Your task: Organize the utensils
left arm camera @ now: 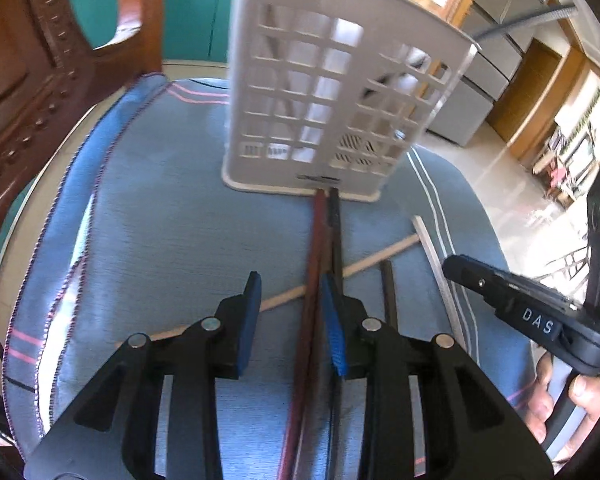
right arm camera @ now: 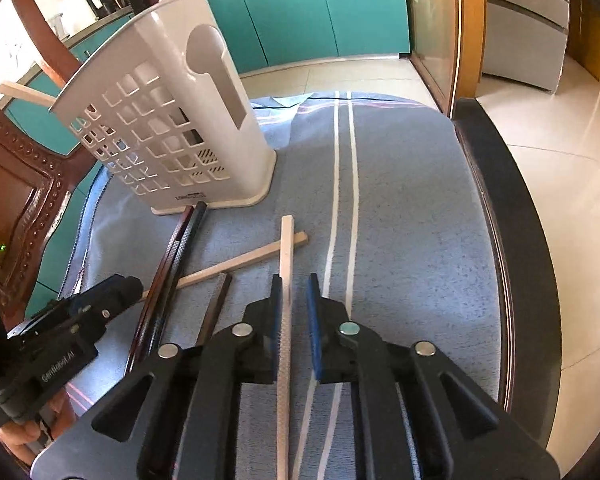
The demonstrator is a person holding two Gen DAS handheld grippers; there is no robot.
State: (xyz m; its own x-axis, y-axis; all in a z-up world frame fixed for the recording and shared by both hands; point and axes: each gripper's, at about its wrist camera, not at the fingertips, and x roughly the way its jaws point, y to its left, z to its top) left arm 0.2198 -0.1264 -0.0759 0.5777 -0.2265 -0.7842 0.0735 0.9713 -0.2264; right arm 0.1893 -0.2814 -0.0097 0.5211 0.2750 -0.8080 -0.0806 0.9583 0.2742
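- your left hand-held gripper [left arm camera: 290, 312] stands wide open over the blue cloth [left arm camera: 160, 220]. a reddish-brown chopstick [left arm camera: 309, 300] runs up between its fingers, close to the right blue pad [left arm camera: 334, 332]; whether it touches, you cannot tell. nothing is gripped.
- just beside it lies a black chopstick [left arm camera: 336, 232], both tips reaching the foot of the white utensil holder [left arm camera: 320, 92].
- your right hand-held gripper [right arm camera: 293, 320] is open too, more narrowly. a pale chopstick [right arm camera: 286, 264] lies between the fingers, tight against the left pad [right arm camera: 275, 320], with a gap on the other side.
- a light wooden chopstick [right arm camera: 236, 266] lies crosswise under the others, and a short dark stick [right arm camera: 216, 304] lies between the two grippers.
- the right wrist view alone shows the holder's spoon-shaped cutout [right arm camera: 210, 64], a pale stick [right arm camera: 24, 94] poking past its rim, and the tabletop's dark edge [right arm camera: 508, 216].
- the left wrist view alone shows your fingers [left arm camera: 580, 392] on the right gripper's handle.
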